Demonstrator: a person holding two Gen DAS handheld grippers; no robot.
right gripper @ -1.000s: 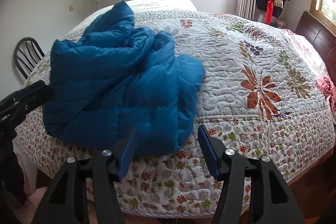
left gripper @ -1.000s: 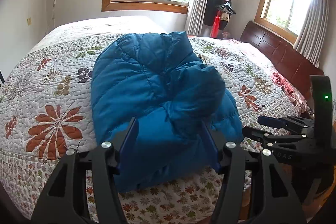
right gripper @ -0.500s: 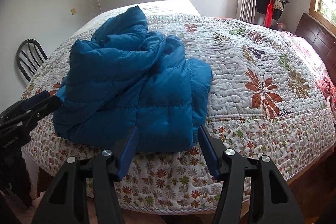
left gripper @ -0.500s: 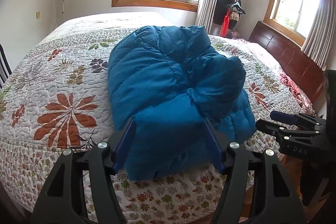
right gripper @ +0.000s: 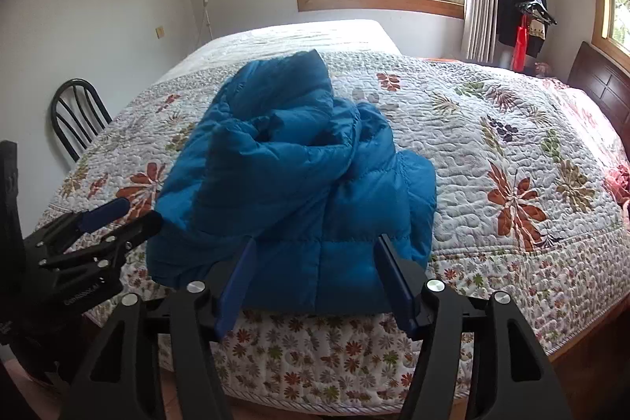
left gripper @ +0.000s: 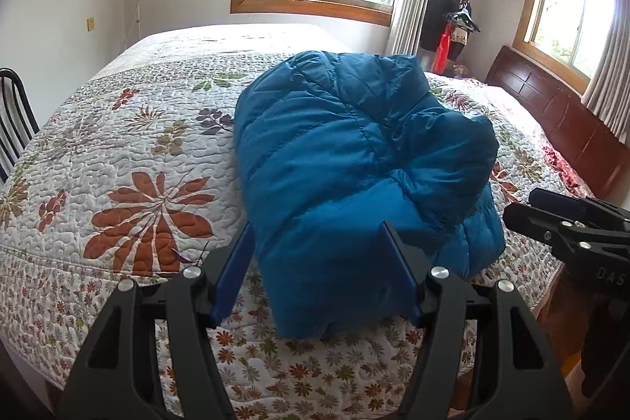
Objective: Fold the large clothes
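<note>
A blue puffer jacket (left gripper: 354, 160) lies bunched and partly folded on the floral quilt (left gripper: 130, 160) near the bed's front edge. My left gripper (left gripper: 317, 227) hovers open over the jacket's near left end, and its blue fingers frame the fabric without pressing it. My right gripper (right gripper: 315, 241) hangs above the near right hem of the jacket (right gripper: 299, 184) with its jaws opening and no cloth pinched between them. Each gripper shows in the other's view: the right gripper (left gripper: 527, 207) at the far right, the left gripper (right gripper: 130, 215) at the lower left.
A black chair (right gripper: 76, 113) stands at the bed's left side. The dark wooden headboard (left gripper: 559, 121) runs along the right. A coat stand (right gripper: 527, 6) with hanging clothes is in the far corner between two windows. Orange floor (right gripper: 590, 372) shows below the quilt's hanging edge.
Both grippers have drawn back from the jacket, the right one also rising, so more of the bed shows. The right jaws stand a little wider. The jacket lies as before.
</note>
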